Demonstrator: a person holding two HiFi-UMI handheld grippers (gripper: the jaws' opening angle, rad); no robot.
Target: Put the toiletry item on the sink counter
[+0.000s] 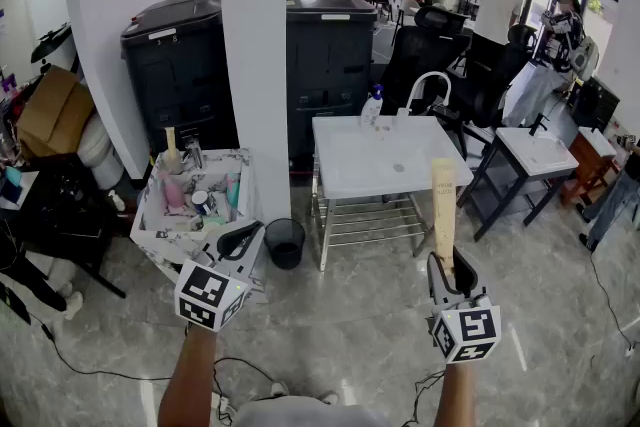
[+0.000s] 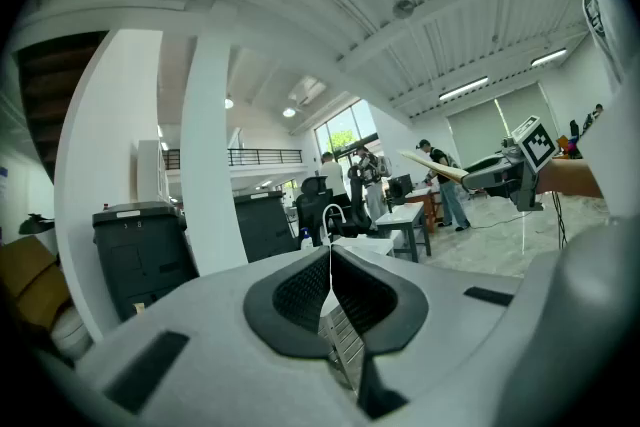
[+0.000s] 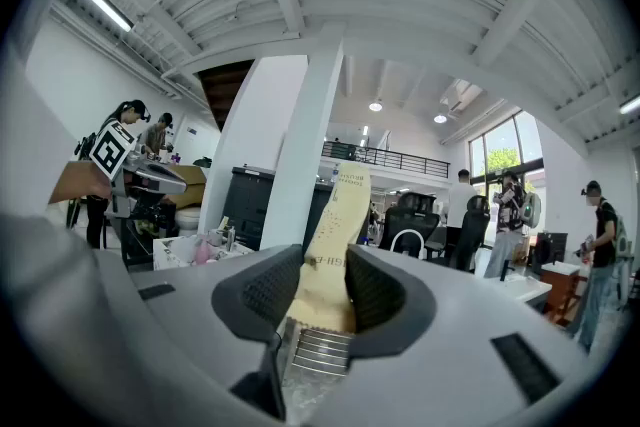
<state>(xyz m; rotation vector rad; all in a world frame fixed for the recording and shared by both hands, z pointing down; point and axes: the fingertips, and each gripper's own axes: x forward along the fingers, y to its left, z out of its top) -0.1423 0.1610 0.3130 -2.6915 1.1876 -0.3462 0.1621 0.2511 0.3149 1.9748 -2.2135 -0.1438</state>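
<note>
My right gripper [image 1: 447, 265] is shut on the lower end of a cream toiletry tube [image 1: 443, 210], which stands upright in front of the white sink counter [image 1: 350, 170]. The right gripper view shows the tube [image 3: 333, 235] pinched between the dark pads [image 3: 262, 293], its ribbed cap toward the camera. My left gripper [image 1: 240, 240] hangs at the lower left, near a white box [image 1: 150, 215] of toiletries. Its jaws meet in the left gripper view [image 2: 330, 290], with nothing between them. The counter carries a curved faucet [image 1: 425, 85] and a small bottle [image 1: 372, 105].
A white pillar [image 1: 250, 65] stands between box and sink, with black cabinets [image 1: 180, 65] behind. A small black bin [image 1: 285, 242] sits on the floor by the sink's metal frame. A second sink table [image 1: 540, 153] and several people are at the right.
</note>
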